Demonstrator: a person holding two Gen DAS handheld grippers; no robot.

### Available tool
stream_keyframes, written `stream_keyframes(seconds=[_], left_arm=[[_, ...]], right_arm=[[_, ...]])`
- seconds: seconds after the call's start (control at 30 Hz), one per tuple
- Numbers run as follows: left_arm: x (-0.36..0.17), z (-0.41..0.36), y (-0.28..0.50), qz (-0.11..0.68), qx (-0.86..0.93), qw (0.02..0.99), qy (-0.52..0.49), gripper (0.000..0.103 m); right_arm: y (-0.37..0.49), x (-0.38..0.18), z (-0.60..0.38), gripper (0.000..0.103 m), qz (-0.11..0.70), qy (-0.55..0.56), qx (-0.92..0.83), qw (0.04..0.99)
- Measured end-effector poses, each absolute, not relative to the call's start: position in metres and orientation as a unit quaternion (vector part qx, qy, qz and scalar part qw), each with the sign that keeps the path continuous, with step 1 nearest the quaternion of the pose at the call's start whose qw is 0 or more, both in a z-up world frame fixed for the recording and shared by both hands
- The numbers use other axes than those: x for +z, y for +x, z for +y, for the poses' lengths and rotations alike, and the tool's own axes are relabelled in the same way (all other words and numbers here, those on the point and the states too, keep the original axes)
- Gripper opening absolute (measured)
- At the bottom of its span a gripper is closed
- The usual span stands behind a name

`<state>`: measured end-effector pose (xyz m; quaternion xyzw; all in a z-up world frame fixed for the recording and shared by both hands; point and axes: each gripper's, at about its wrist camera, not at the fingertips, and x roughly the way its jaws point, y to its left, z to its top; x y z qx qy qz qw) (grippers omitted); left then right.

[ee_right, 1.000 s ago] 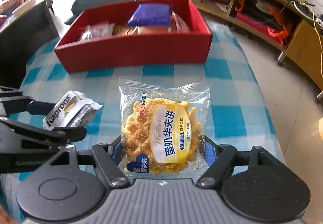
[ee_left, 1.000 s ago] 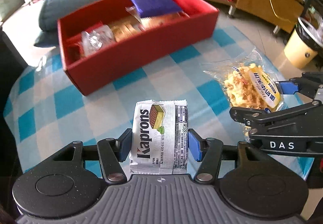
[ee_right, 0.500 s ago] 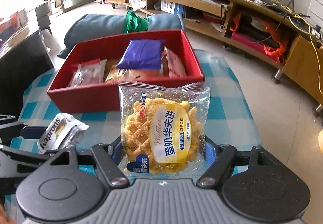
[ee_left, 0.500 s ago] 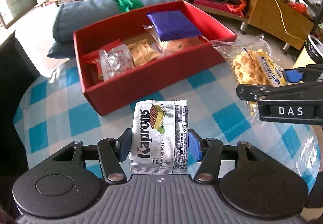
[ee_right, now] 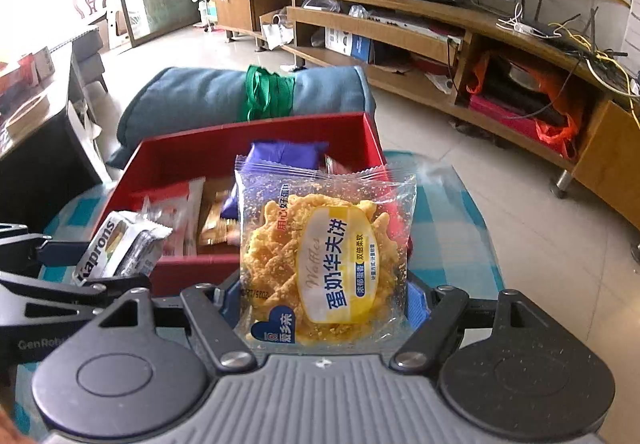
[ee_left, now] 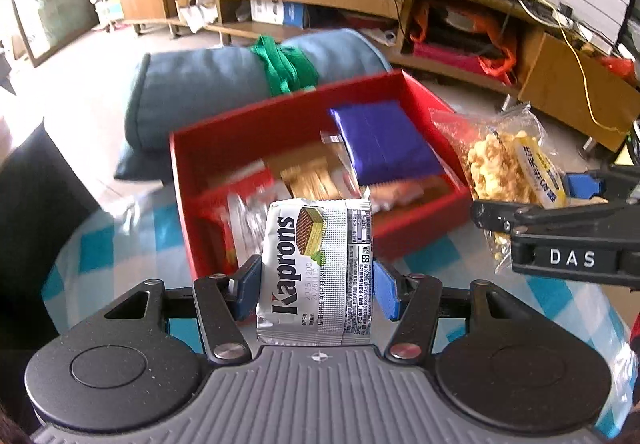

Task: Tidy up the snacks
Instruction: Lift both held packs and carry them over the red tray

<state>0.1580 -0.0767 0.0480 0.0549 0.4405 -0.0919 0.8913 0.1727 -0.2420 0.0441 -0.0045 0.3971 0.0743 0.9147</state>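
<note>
My left gripper [ee_left: 316,286] is shut on a silver Kaprons wafer pack [ee_left: 316,268], held in the air just before the near wall of the red box [ee_left: 420,224]. My right gripper [ee_right: 326,300] is shut on a clear waffle cookie bag [ee_right: 326,264] with a yellow label, held at the box's near right corner [ee_right: 374,140]. The box holds a purple packet [ee_left: 384,142], gold packets [ee_left: 312,180] and clear and red wrapped snacks. Each gripper shows in the other's view: the wafer pack [ee_right: 116,246] at left, the waffle bag [ee_left: 508,164] at right.
The box stands on a blue and white checked tablecloth [ee_left: 104,248]. A rolled blue cushion [ee_left: 208,92] with a green tie lies on the floor behind the table. A wooden TV shelf [ee_right: 420,32] runs along the back. A dark cabinet [ee_right: 36,148] stands at left.
Both grippers have lifted their snacks off the tablecloth and moved forward toward the red box, which now sits much closer and lower in both views.
</note>
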Motion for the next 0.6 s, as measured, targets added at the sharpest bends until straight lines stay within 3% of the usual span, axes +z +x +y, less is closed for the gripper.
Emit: stream_keyframes(seconds=[0.6], left_arm=[[0.044, -0.065, 0.208, 0.445, -0.06, 0.893, 0.037, 0.064]], right_arm=[[0.22, 0.037, -0.218, 0.073, 0.397, -0.012, 0.1, 0.912]])
